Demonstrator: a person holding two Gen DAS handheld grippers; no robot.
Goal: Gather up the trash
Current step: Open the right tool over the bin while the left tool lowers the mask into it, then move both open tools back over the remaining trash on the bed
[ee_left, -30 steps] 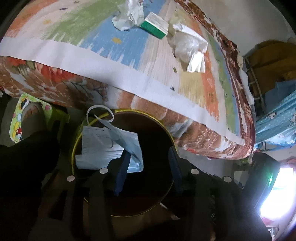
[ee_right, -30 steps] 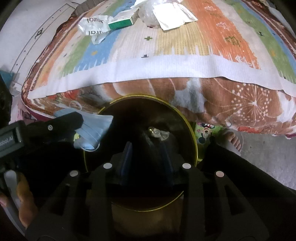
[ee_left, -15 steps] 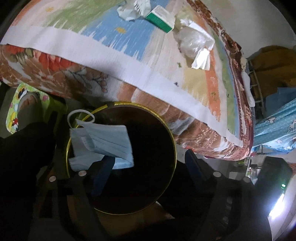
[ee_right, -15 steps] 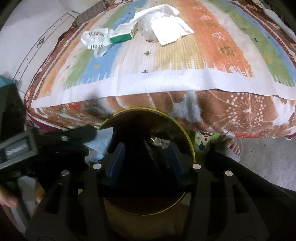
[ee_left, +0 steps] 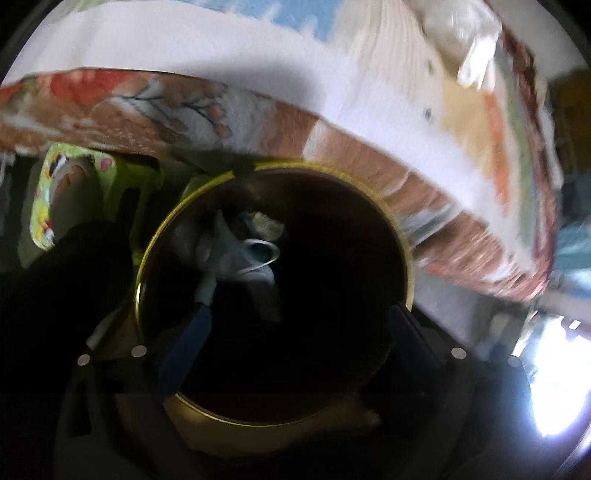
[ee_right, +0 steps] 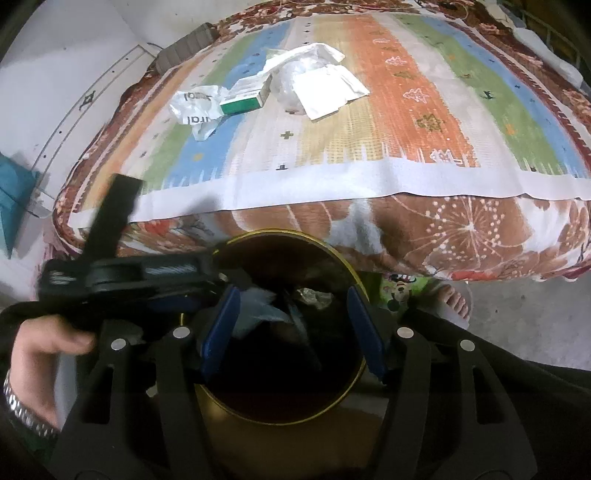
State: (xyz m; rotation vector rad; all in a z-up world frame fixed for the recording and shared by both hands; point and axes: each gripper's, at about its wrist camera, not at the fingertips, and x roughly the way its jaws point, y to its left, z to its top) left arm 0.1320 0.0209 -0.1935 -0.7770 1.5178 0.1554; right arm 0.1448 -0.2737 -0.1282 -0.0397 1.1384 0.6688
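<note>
A dark round bin with a gold rim [ee_left: 402,236] [ee_right: 343,258] stands on the floor against the bed. A pale blue face mask [ee_left: 236,254] [ee_right: 258,302] lies loose inside it beside a bit of foil. My left gripper [ee_left: 295,332] hangs over the bin's mouth, its jaws opening wide with nothing pressed between them. My right gripper [ee_right: 293,328] also points into the bin, jaws opening and empty. On the bed lie a crumpled printed wrapper [ee_right: 195,110], a green-and-white box [ee_right: 243,98] and a clear plastic bag with white paper [ee_right: 317,85] [ee_left: 461,26].
The bed carries a striped rug [ee_right: 406,110] over a floral blanket [ee_right: 461,229]. A person's foot in a cartoon slipper [ee_right: 454,299] [ee_left: 70,184] rests right beside the bin. A hand with a wristwatch [ee_right: 40,350] holds the left gripper's body [ee_right: 129,273].
The left gripper opened and let go of the blue mask, which dropped from the rim into the bin; that gripper tipped down closer. The right jaws spread wider.
</note>
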